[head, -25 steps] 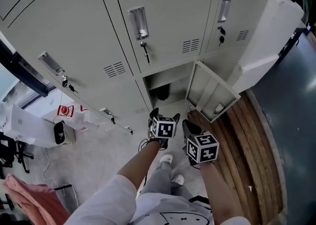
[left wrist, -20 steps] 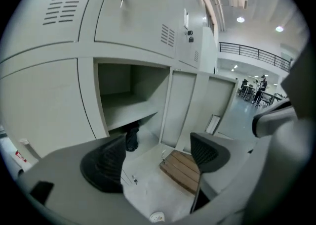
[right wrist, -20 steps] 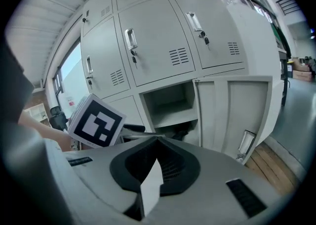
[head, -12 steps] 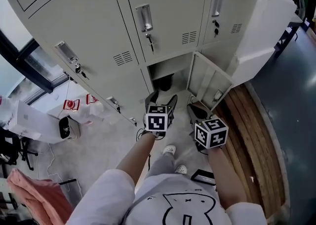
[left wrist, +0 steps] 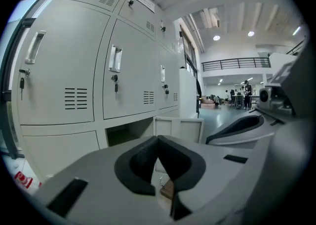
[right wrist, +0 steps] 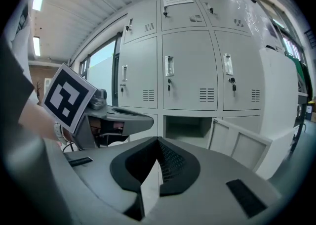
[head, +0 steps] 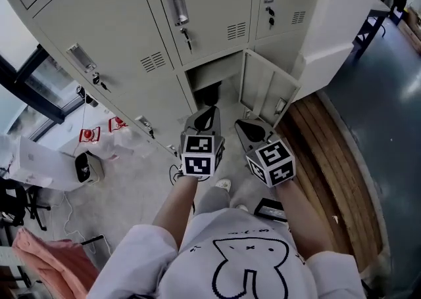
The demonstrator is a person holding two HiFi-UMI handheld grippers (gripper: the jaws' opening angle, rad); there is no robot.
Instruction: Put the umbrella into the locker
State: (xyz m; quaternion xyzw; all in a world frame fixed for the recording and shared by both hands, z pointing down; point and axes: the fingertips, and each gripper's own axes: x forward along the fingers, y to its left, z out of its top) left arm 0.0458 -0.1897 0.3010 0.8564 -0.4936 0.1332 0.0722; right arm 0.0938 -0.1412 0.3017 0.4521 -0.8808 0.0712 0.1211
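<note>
The bottom locker (head: 212, 74) stands open, with its door (head: 266, 94) swung out to the right. Inside it lies a dark bundle (head: 209, 96) that looks like the folded umbrella, partly hidden behind my left gripper. My left gripper (head: 205, 111) hangs in front of the opening, shut with nothing between its jaws. My right gripper (head: 245, 124) is beside it on the right, also shut and empty. In the left gripper view, the left gripper (left wrist: 158, 139) points at the open compartment (left wrist: 129, 132). In the right gripper view, the right gripper (right wrist: 158, 140) faces the same compartment (right wrist: 186, 126) and door (right wrist: 239, 142).
Closed lockers (head: 105, 22) with handles and keys fill the wall above and to the left. Wooden planks (head: 329, 153) lie on the floor to the right. At the left are a white box (head: 33, 163), a red-and-white bag (head: 92, 135) and pink cloth (head: 46, 258). A black device (head: 270, 210) lies by my feet.
Both grippers have risen away from the locker opening. The left gripper's jaws, wide apart a second ago, have come together with nothing in them. The dark bundle stays inside the locker.
</note>
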